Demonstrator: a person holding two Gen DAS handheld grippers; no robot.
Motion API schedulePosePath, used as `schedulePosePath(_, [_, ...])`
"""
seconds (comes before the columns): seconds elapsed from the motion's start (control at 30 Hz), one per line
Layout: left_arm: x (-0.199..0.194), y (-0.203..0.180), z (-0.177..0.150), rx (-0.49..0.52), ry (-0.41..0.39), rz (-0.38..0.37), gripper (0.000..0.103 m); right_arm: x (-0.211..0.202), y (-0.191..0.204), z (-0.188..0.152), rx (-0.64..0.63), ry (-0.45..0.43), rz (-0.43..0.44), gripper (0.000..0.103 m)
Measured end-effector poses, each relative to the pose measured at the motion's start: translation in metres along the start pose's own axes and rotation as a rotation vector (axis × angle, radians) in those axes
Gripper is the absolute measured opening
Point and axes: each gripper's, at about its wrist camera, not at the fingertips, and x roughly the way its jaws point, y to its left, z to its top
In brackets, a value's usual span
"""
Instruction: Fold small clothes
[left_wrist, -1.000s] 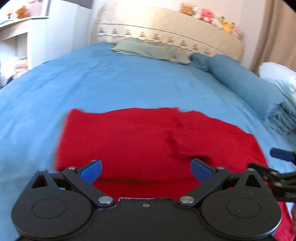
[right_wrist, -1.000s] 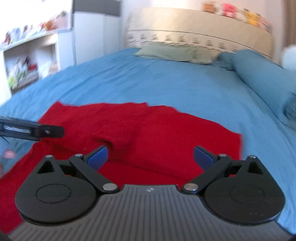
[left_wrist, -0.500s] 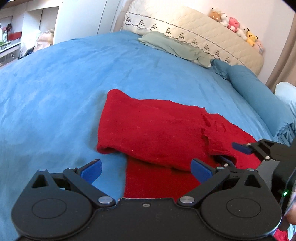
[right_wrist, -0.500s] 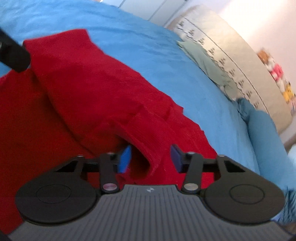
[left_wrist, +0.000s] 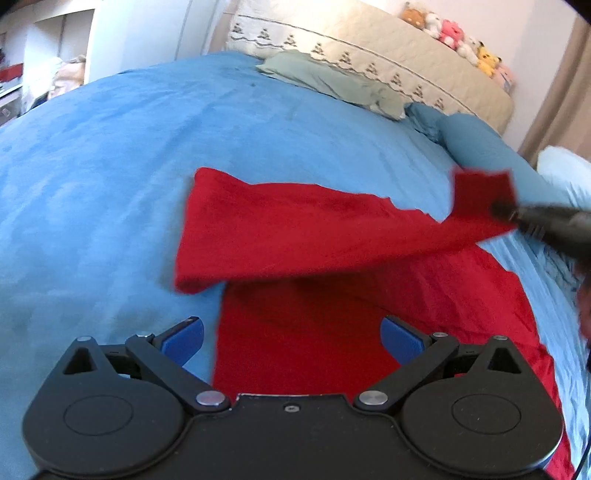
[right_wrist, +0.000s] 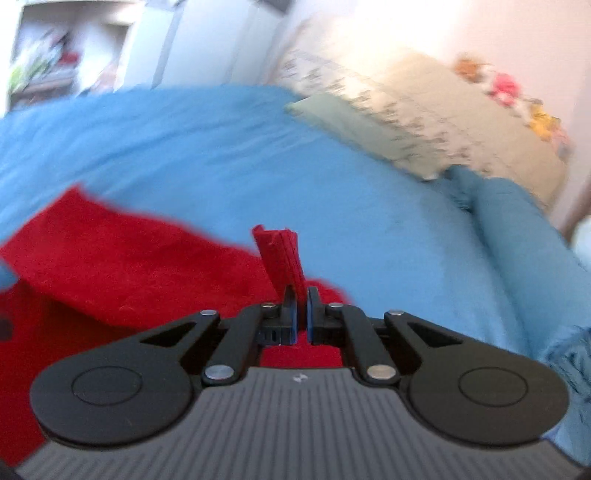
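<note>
My right tongs (right_wrist: 301, 299) are clamped on a corner of the red garment (left_wrist: 295, 236), lifted above the blue bed (left_wrist: 110, 166); my left tongs (left_wrist: 291, 339) stand apart, empty; I should carry the corner across evenly, keeping the cloth taut.

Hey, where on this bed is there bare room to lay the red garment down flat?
Bare blue bedspread lies left of the red garment, and between it and the green pillow near the headboard. The right side is crowded: the blue bolster, and the right tongs pinching the garment's corner.
</note>
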Motion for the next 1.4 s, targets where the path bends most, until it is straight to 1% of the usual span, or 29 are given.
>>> schedulePosePath(0.1, [0.003, -0.008, -0.004, 0.020, 0.009, -0.006, 0.103, -0.007, -0.044, -0.006, 0.103, -0.015, -0.065, 0.020])
schedulePosePath(0.17, [0.006, -0.013, -0.006, 0.027, 0.017, -0.012, 0.103, -0.009, -0.073, -0.022, 0.187, -0.003, -0.097, 0.020])
schedulePosePath(0.2, [0.008, -0.015, -0.007, 0.032, 0.022, -0.013, 0.103, -0.006, -0.084, -0.032, 0.230, 0.013, -0.105, 0.020])
schedulePosePath(0.27, [0.012, -0.019, -0.007, 0.046, 0.029, -0.012, 0.103, 0.004, -0.102, -0.060, 0.334, 0.074, -0.095, 0.020])
schedulePosePath(0.33, [0.017, -0.022, -0.007, 0.058, 0.035, -0.008, 0.103, 0.013, -0.108, -0.087, 0.392, 0.121, -0.088, 0.020])
schedulePosePath(0.43, [0.019, -0.027, -0.003, 0.065, 0.027, -0.014, 0.103, 0.016, -0.116, -0.115, 0.518, 0.126, -0.042, 0.020])
schedulePosePath(0.53, [0.023, -0.032, 0.006, 0.080, 0.010, -0.021, 0.103, 0.012, -0.124, -0.131, 0.634, 0.106, -0.026, 0.021])
schedulePosePath(0.6, [0.028, -0.036, 0.013, 0.086, -0.005, -0.023, 0.103, 0.018, -0.127, -0.141, 0.678, 0.133, -0.029, 0.024])
schedulePosePath(0.63, [0.029, -0.039, 0.018, 0.087, -0.014, -0.028, 0.103, 0.019, -0.129, -0.145, 0.688, 0.145, -0.037, 0.029])
schedulePosePath(0.67, [0.032, -0.041, 0.021, 0.088, -0.022, -0.033, 0.103, 0.020, -0.131, -0.148, 0.698, 0.153, -0.050, 0.041])
schedulePosePath(0.7, [0.034, -0.043, 0.025, 0.092, -0.031, -0.037, 0.103, 0.021, -0.135, -0.147, 0.697, 0.152, -0.066, 0.050])
schedulePosePath(0.73, [0.036, -0.045, 0.029, 0.097, -0.042, -0.037, 0.103, 0.011, -0.133, -0.153, 0.689, 0.140, -0.084, 0.052])
schedulePosePath(0.77, [0.039, -0.047, 0.032, 0.101, -0.052, -0.036, 0.103, 0.006, -0.132, -0.153, 0.673, 0.126, -0.095, 0.060])
schedulePosePath(0.8, [0.042, -0.048, 0.036, 0.100, -0.059, -0.037, 0.103, 0.001, -0.128, -0.152, 0.646, 0.106, -0.107, 0.074])
schedulePosePath(0.83, [0.046, -0.047, 0.038, 0.093, -0.066, -0.044, 0.103, -0.007, -0.123, -0.148, 0.606, 0.062, -0.127, 0.082])
schedulePosePath(0.87, [0.050, -0.046, 0.041, 0.083, -0.071, -0.053, 0.103, -0.012, -0.117, -0.146, 0.566, 0.016, -0.141, 0.095])
schedulePosePath(0.9, [0.055, -0.045, 0.043, 0.074, -0.073, -0.058, 0.103, -0.014, -0.112, -0.142, 0.523, -0.024, -0.143, 0.100])
schedulePosePath(0.93, [0.061, -0.044, 0.044, 0.068, -0.070, -0.060, 0.103, -0.015, -0.107, -0.137, 0.486, -0.054, -0.127, 0.101])
schedulePosePath(0.97, [0.069, -0.043, 0.044, 0.068, -0.062, -0.055, 0.103, -0.011, -0.104, -0.133, 0.468, -0.065, -0.087, 0.101])
schedulePosePath(1.03, [0.082, -0.040, 0.042, 0.072, -0.041, -0.031, 0.103, 0.005, -0.102, -0.132, 0.479, -0.021, -0.003, 0.101])
schedulePosePath(1.07, [0.089, -0.037, 0.040, 0.068, -0.027, -0.021, 0.103, 0.012, -0.102, -0.134, 0.487, 0.006, 0.017, 0.101])
schedulePosePath(1.13, [0.096, -0.033, 0.034, 0.073, -0.027, -0.022, 0.103, 0.030, -0.100, -0.143, 0.493, 0.087, 0.018, 0.101])
schedulePosePath(1.17, [0.096, -0.034, 0.032, 0.094, -0.034, -0.017, 0.103, 0.035, -0.101, -0.148, 0.505, 0.103, 0.028, 0.101])
schedulePosePath(1.23, [0.095, -0.040, 0.030, 0.146, -0.026, 0.003, 0.103, 0.033, -0.103, -0.152, 0.531, 0.085, 0.043, 0.101])
schedulePosePath(1.27, [0.093, -0.041, 0.031, 0.155, -0.021, 0.007, 0.103, 0.030, -0.104, -0.151, 0.533, 0.087, 0.048, 0.102])
schedulePosePath(1.33, [0.079, -0.042, 0.035, 0.136, -0.028, 0.012, 0.102, 0.015, -0.106, -0.149, 0.541, 0.064, 0.057, 0.102])
schedulePosePath(1.4, [0.049, -0.042, 0.040, 0.114, -0.078, 0.014, 0.102, -0.016, -0.113, -0.145, 0.546, 0.000, 0.057, 0.102])
